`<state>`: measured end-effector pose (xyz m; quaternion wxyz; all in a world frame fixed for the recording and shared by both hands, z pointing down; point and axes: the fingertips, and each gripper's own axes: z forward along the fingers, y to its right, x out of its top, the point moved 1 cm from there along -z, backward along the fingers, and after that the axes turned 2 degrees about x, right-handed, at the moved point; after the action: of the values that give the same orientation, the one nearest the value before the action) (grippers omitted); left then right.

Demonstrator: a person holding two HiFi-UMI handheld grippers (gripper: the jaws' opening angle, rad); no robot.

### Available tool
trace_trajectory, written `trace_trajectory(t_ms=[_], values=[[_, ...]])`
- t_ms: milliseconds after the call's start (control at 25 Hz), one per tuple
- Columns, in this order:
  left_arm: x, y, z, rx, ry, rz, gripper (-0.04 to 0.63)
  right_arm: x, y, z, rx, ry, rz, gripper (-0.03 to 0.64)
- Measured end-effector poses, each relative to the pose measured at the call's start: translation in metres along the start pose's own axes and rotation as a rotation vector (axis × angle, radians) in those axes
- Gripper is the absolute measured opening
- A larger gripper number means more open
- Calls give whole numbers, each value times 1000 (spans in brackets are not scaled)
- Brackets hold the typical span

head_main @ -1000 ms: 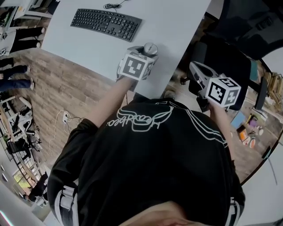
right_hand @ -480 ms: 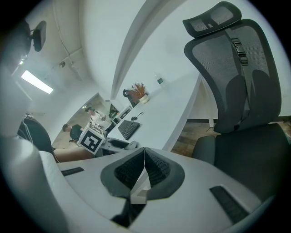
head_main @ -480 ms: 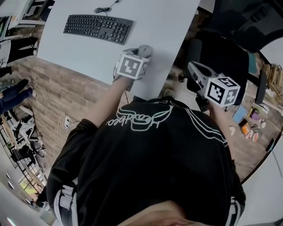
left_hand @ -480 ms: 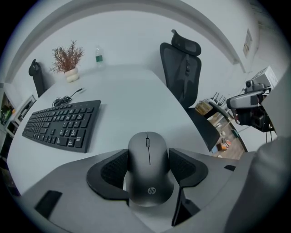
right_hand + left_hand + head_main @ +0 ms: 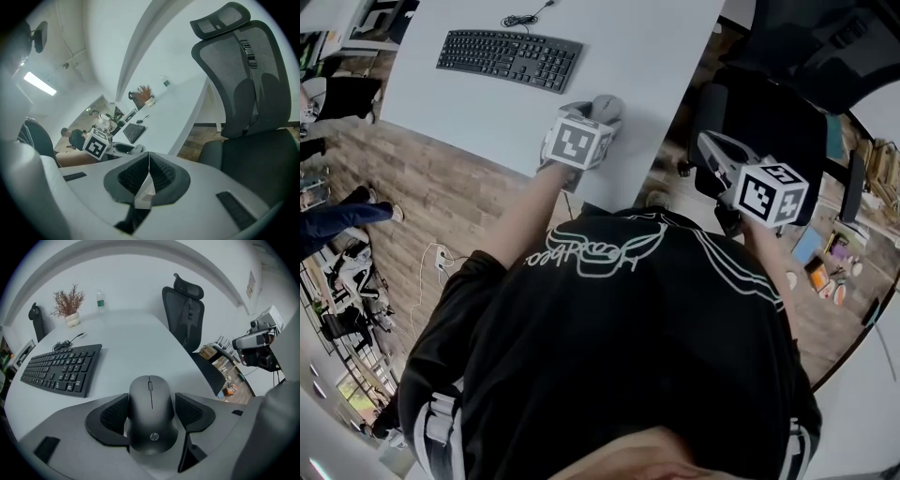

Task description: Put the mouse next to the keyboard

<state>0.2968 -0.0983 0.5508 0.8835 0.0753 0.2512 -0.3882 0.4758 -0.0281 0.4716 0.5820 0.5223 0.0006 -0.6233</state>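
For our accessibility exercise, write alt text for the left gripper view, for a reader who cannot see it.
A dark HP mouse lies on a white table between the spread jaws of the left gripper, which flank its sides. A black wired keyboard lies apart to its left; a black office chair stands beyond the table.

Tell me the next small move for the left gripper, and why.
Probably close the jaws. The left gripper straddles the mouse on the table. Its jaws have just opened a little, and the pads do not seem to press yet. The keyboard lies apart, so a grip comes first.
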Motion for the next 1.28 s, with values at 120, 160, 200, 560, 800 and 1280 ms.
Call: trace_trajectory(t_ms=[120,160,200,560,800,1280], values=[[2,3,1,-15,21,-27,347,1,-2,1,11,-7,-10,9],[3,3,1,-16,28,-39,358,1,-2,0,15,-8,-12,9],[4,2,0,-13,38,-49,368,1,-2,0,19,-9,-15,9],[21,-8,-58,43,223,-226,322,0,-12,-4,86,-32,-90,9],[44,28,-123,-120,414,-272,8,13,-37,-2,131,-5,-145,9],[25,101,-237,-464,584,-170,8,-2,-149,-40,209,119,-214,9]])
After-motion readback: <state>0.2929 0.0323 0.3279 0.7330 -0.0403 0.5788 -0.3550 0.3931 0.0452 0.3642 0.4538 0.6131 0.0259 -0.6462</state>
